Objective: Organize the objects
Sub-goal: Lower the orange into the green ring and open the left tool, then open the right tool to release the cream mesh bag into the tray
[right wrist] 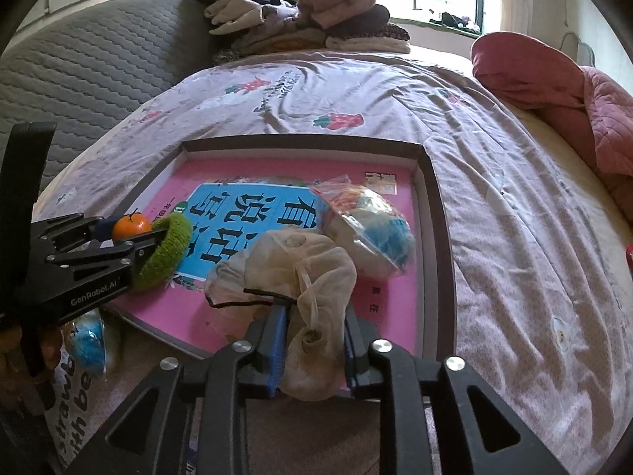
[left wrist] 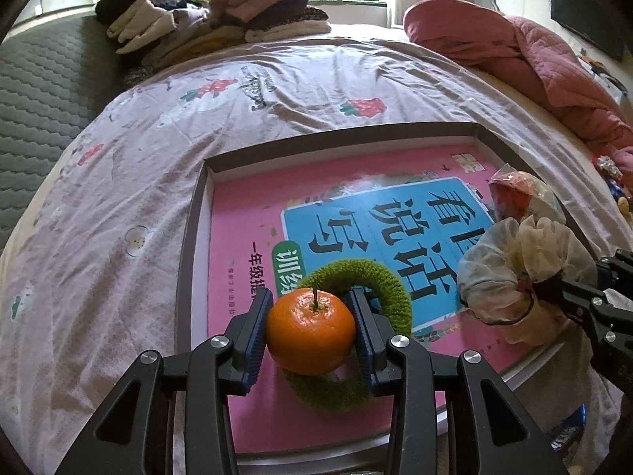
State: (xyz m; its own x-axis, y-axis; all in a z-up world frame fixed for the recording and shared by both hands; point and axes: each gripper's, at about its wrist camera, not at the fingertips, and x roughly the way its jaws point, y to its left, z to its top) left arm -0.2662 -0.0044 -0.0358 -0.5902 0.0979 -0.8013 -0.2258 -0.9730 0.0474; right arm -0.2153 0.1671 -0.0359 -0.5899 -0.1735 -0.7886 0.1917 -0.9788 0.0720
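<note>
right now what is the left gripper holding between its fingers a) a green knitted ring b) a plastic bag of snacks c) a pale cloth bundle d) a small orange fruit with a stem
d, the left gripper has its blue pads pressed on either side of the orange fruit, which sits over the green knitted ring on the pink book in the tray.
</note>
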